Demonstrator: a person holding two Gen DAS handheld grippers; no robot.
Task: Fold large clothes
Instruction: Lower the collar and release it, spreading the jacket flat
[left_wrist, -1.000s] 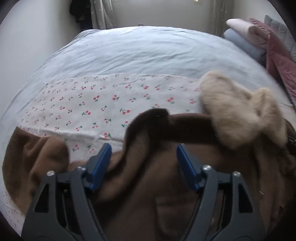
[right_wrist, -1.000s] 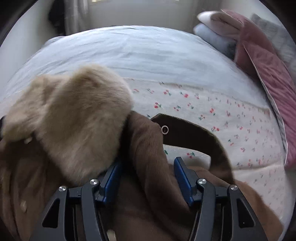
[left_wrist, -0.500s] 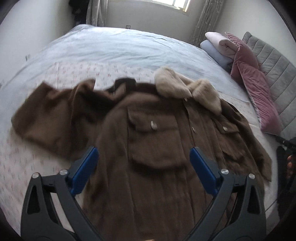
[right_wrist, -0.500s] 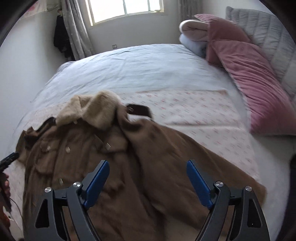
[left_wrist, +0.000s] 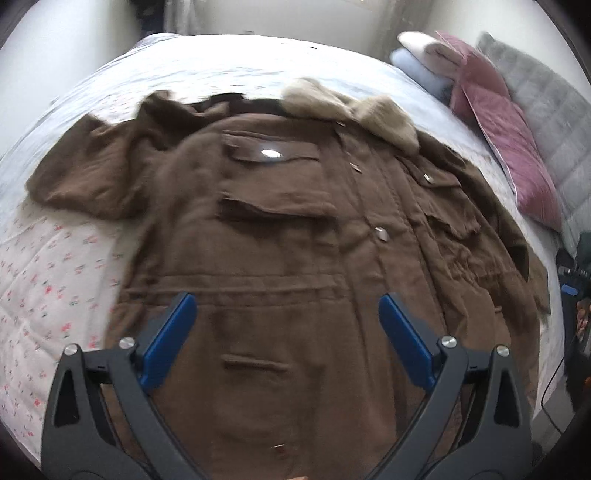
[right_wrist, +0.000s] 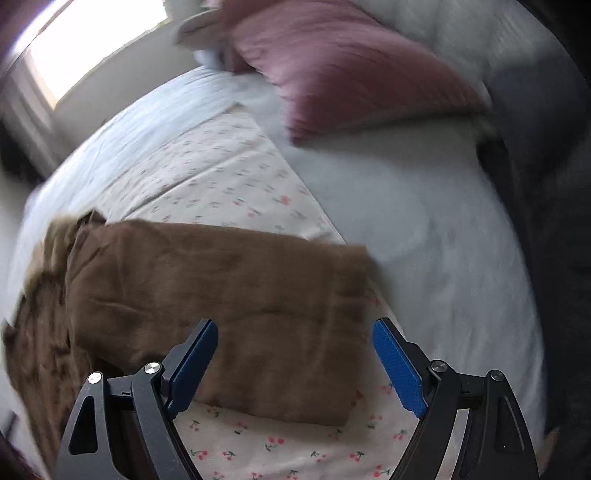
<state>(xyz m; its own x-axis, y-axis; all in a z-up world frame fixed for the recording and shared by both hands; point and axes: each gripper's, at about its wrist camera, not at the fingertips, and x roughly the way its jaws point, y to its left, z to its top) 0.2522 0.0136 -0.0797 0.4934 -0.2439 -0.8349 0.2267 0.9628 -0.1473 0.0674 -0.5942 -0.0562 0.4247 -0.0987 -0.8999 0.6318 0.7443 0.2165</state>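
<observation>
— Where does the coat lie from your tools?

— The brown coat (left_wrist: 280, 236) is spread front-up on the bed (left_wrist: 207, 59), over a cherry-print sheet (left_wrist: 48, 280). Its long axis runs away from me: hem near, fur collar (left_wrist: 351, 107) far. My left gripper (left_wrist: 287, 334) hovers above the lower front, around the waist seam, so the body is straight under it.

— And the right one?

— My right gripper (right_wrist: 294, 363) looks down on the right sleeve (right_wrist: 221, 295), which stretches flat across the sheet from the body on the left to the cuff on the right. The cuff end sits just beyond and a little right of the fingers. The picture is smeared, so I can't say how close the tips are to the cloth.

— Are you gripping anything?

— No. Both pairs of jaws have just been opening and now stand wide, released, with nothing pinched; the fabric lies below them.

— So which hand goes first?

— I'd judge the right, since that sleeve lies crosswise to the coat's length and right under it. Folding it inward over the body looks like the next step. The left sleeve (left_wrist: 96, 170) is bunched at the far left, well apart from my left gripper. The pink pillow (right_wrist: 351, 66) stays well clear on the far right.
</observation>
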